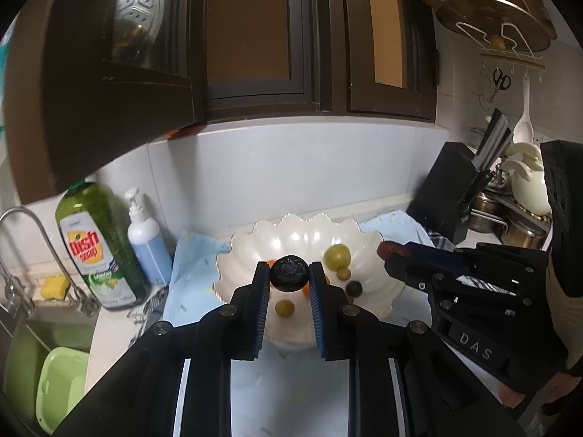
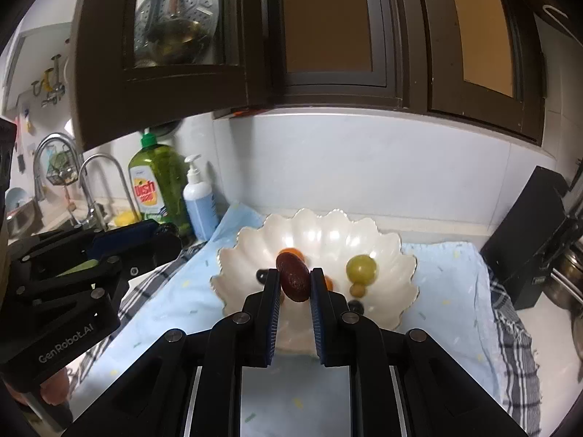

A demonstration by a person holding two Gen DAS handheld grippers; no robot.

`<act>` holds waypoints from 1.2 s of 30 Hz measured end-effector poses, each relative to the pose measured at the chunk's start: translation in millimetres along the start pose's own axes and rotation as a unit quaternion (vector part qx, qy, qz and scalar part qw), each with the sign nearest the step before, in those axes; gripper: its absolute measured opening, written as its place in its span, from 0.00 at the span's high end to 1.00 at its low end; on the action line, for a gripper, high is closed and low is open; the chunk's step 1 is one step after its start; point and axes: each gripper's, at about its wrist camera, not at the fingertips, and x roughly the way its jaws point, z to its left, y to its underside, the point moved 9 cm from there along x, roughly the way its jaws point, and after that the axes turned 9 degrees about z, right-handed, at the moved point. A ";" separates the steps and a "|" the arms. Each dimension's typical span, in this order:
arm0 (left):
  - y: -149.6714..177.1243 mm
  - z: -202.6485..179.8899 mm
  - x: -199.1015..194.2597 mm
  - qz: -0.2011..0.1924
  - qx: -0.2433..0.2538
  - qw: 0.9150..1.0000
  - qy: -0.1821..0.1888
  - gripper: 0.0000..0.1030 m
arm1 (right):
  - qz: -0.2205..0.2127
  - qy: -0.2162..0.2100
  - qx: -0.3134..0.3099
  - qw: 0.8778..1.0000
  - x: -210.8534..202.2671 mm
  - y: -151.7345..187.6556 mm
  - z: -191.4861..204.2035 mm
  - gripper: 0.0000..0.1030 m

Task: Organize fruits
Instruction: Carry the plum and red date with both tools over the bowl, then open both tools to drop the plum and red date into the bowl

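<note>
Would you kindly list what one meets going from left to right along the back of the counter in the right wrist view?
Curved steel tap → green dish soap bottle → white pump bottle with blue liquid → white scalloped bowl → black knife block.

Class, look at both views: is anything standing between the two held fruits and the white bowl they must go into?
Nothing visible does. The left claw holds the dark fruit and the right claw the brown fruit, both in front of the open scalloped bowl.
</note>
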 end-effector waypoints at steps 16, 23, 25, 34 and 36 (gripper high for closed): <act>-54.4 4.4 78.1 0.024 -0.004 1.000 -0.013 0.78 | 0.020 0.010 0.030 0.999 58.2 -49.5 -39.9 0.83; -64.4 7.7 119.6 0.051 -0.003 0.999 -0.010 0.78 | 0.045 0.011 0.039 0.998 93.7 -59.2 -55.3 0.83; -66.3 7.6 131.7 0.059 -0.001 0.998 -0.011 0.78 | 0.052 0.016 0.040 0.998 104.8 -61.6 -60.1 0.83; -64.1 10.9 190.3 0.115 0.006 0.993 -0.018 0.78 | 0.094 0.031 0.032 0.995 152.0 -64.3 -82.0 0.83; -62.3 11.8 200.7 0.129 0.004 0.992 -0.016 0.78 | 0.106 0.032 0.030 0.993 161.9 -63.7 -85.4 0.83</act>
